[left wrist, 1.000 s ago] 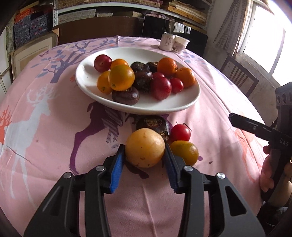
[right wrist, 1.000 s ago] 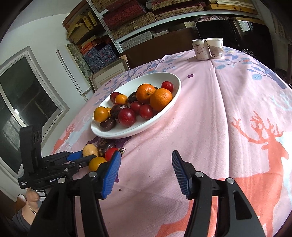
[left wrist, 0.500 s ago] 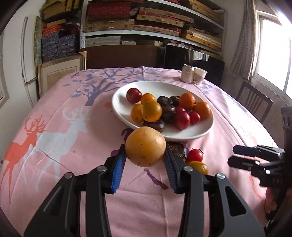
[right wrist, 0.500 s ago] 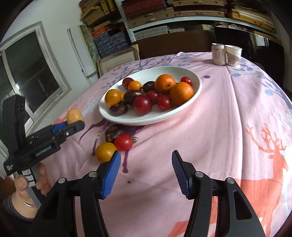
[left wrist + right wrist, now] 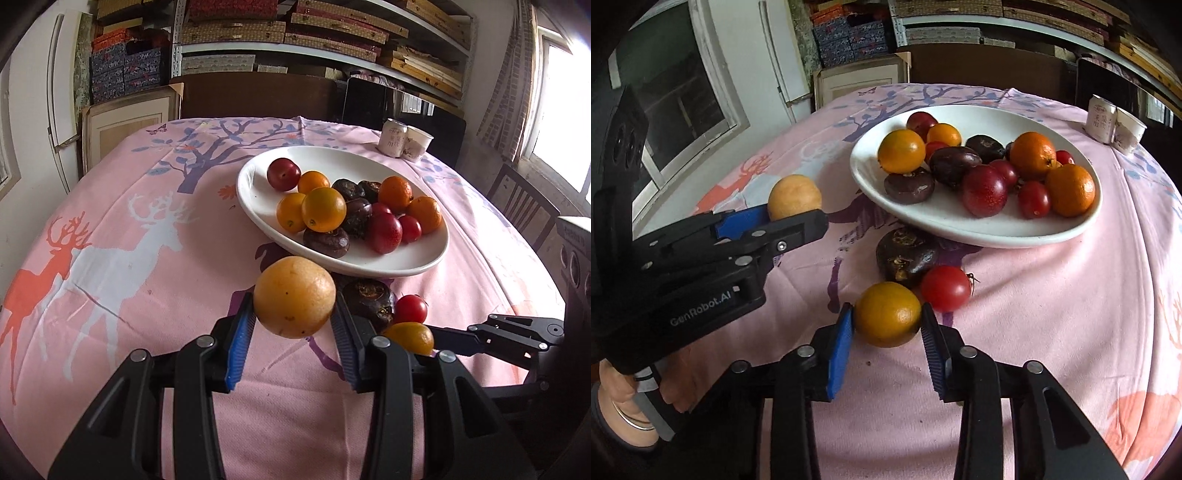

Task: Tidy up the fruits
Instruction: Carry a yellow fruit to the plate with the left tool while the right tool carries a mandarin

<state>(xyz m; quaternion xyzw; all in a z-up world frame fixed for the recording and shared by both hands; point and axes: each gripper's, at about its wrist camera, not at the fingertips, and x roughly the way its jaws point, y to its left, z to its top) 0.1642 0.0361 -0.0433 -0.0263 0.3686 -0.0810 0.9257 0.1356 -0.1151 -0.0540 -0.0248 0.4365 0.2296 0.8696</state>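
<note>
Plate: white oval plate (image 5: 255,192) sits on the pink tablecloth (image 5: 110,280), toward the far side of the table, heaped with fruit.
Fruit on plate: several oranges, red plums and dark brown wrinkled fruits lie piled together, touching one another; one large orange (image 5: 323,209) rests on top at the near left of the heap.
Left gripper: left gripper (image 5: 294,325) is clenched on a pale yellow-orange fruit (image 5: 294,297), one blue pad (image 5: 240,347) pressed against each side. The fruit is lifted clear of the cloth, near the plate's front rim.
Right gripper: right gripper (image 5: 887,332) reaches low to the table, its two fingers touching both sides of a small orange (image 5: 887,314). The orange looks to be resting on the cloth; whether it is firmly squeezed I cannot tell.
Loose fruit: a dark wrinkled fruit (image 5: 905,256) and a red tomato (image 5: 945,288) lie on the cloth just in front of the plate, touching each other, right behind the small orange.
Far edge: a can (image 5: 393,138) and a paper cup (image 5: 417,143) stand side by side beyond the plate.
Surroundings: shelves (image 5: 332,44) stacked with flat boxes line the back wall; a wooden chair (image 5: 524,206) stands at the right of the table.
</note>
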